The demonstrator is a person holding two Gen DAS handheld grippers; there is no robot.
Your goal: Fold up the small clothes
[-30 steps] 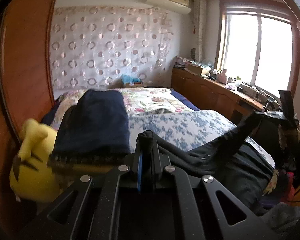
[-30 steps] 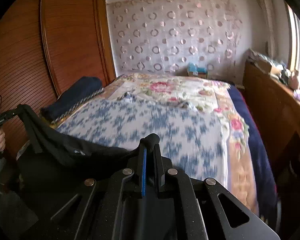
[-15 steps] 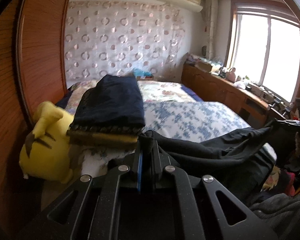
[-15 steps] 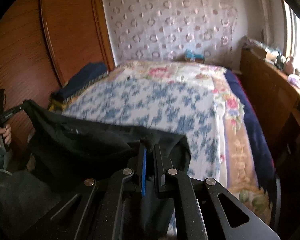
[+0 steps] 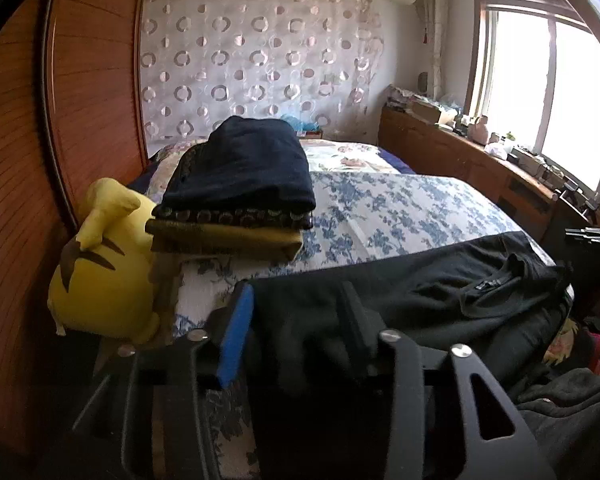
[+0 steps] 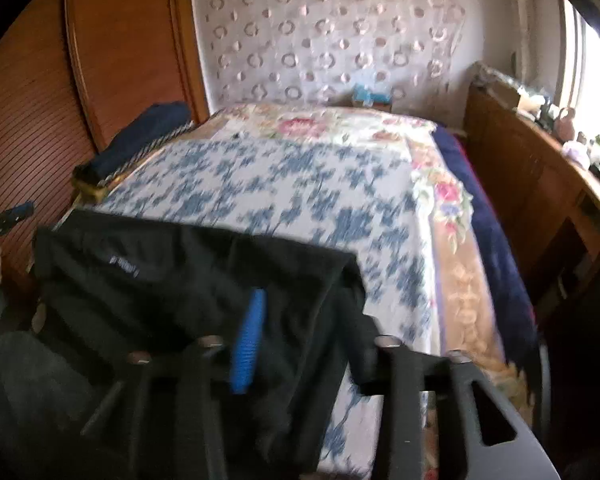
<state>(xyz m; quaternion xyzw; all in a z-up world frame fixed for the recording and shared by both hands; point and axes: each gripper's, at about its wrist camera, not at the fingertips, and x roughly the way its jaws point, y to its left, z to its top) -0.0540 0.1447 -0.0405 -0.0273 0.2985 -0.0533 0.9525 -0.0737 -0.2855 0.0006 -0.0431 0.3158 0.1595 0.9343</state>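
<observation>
Left wrist view: my left tongs [image 5: 296,312] are spread wide, released, with the black garment [image 5: 440,276] lying between the fingers on the bed [image 5: 400,208]. Right wrist view: my right tongs [image 6: 300,316] gape open too, over the garment's corner at the bed's foot.

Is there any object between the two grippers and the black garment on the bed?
Nothing visible stands between them. The black garment lies spread over the near edge of the bed, directly under the open left gripper and open right gripper. The folded stack and yellow plush toy sit off to the side.
</observation>
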